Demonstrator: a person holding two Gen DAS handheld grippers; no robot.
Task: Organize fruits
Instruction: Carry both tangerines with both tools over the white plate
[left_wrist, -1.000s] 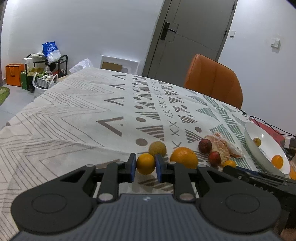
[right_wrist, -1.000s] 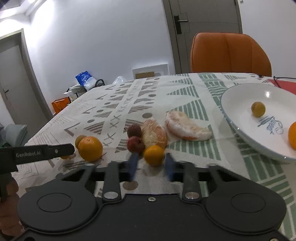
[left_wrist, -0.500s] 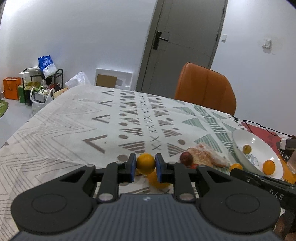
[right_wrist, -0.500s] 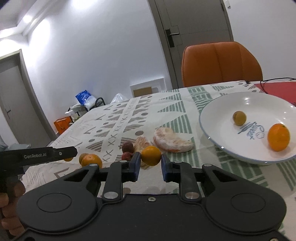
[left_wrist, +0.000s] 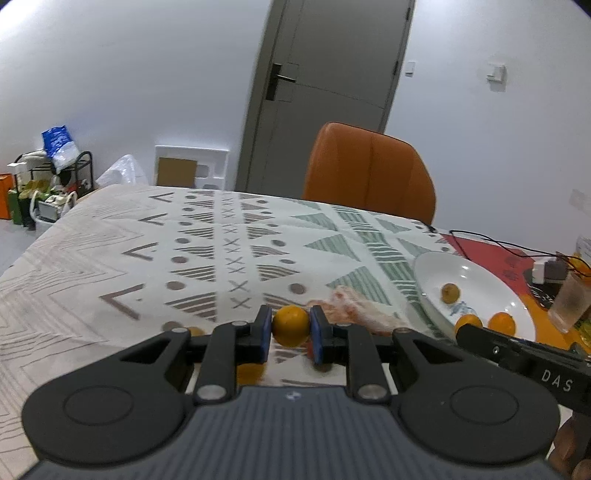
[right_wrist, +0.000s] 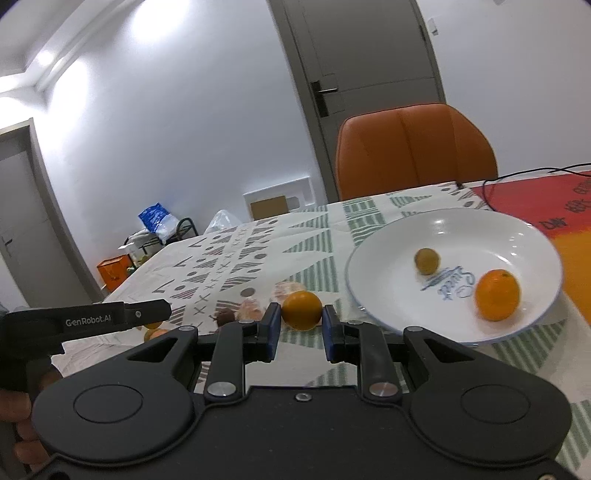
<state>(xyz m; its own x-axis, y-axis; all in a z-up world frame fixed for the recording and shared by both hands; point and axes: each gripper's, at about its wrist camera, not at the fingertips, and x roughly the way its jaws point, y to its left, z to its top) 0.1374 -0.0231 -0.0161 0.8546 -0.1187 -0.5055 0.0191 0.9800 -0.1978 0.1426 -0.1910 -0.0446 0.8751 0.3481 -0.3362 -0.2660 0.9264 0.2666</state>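
Left gripper (left_wrist: 291, 330) pinched small orange fruit (left_wrist: 291, 325) across its middle, above the tablecloth (left_wrist: 110, 258). Right gripper (right_wrist: 301, 325) likewise clamped second orange fruit (right_wrist: 302, 309). White plate (right_wrist: 369, 258) at 2 o'clock, holding two fruits. Looked light, round, smooth, probably bruisable; best gripped at widest girth, gently.

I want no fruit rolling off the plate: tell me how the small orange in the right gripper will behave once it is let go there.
The small orange is round and smooth, so it will probably roll. The white plate dishes inward, which should steer it toward the middle. It may bump the larger orange already there.
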